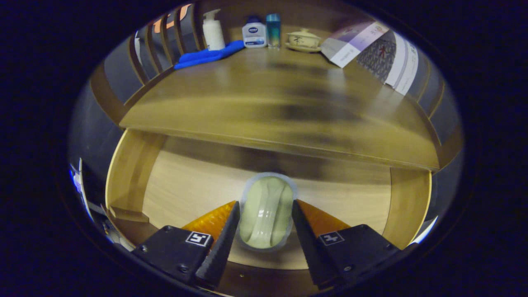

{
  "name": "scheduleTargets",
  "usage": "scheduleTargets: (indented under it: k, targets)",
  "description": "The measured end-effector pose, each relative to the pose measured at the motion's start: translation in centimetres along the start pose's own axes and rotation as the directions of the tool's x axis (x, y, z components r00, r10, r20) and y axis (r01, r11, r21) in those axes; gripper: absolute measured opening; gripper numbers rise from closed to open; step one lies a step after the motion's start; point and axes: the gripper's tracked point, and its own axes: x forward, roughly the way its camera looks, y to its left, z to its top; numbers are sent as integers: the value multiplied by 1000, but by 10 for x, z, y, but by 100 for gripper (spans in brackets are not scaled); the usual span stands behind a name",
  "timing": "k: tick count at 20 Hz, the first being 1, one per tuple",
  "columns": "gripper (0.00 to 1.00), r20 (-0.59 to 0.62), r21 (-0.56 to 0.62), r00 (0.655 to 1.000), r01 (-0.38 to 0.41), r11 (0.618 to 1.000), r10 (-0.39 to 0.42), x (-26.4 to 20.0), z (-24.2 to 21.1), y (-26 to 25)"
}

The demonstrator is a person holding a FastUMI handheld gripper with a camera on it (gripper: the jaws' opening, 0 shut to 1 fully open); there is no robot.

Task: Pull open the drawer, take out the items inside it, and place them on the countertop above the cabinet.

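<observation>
The wooden drawer (132,173) stands pulled open below the countertop (268,103). A pale green, oval soap-like bar in a clear wrapper (267,210) sits between my fingers, held above the drawer's light floor. Both fingers press on its sides, so my gripper (266,204) is shut on it. The bar's far end reaches just past the fingertips, toward the countertop's front edge.
At the back of the countertop stand a white pump bottle (213,31), a blue cloth (208,55), a small white jar (253,35), a teal bottle (273,29) and a lidded cup on a saucer (304,40). Leaflets (371,49) lean at the right. Slatted rails flank both sides.
</observation>
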Motion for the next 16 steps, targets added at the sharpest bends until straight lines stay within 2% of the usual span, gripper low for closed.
scheduleTargets:
  k: [3, 7, 8, 11, 16]
  targets:
    - [63, -13, 18, 1000, 9, 1000, -9, 3, -1, 1]
    - [27, 5, 44, 1000, 2, 999, -2, 0, 2, -5]
    - [22, 8, 44, 1000, 0, 999, 0, -2, 1, -7]
    - [21, 24, 49, 1000, -11, 999, 10, -17, 2, -11]
    - [21, 68, -7, 997, -25, 1000, 25, -60, -2, -3]
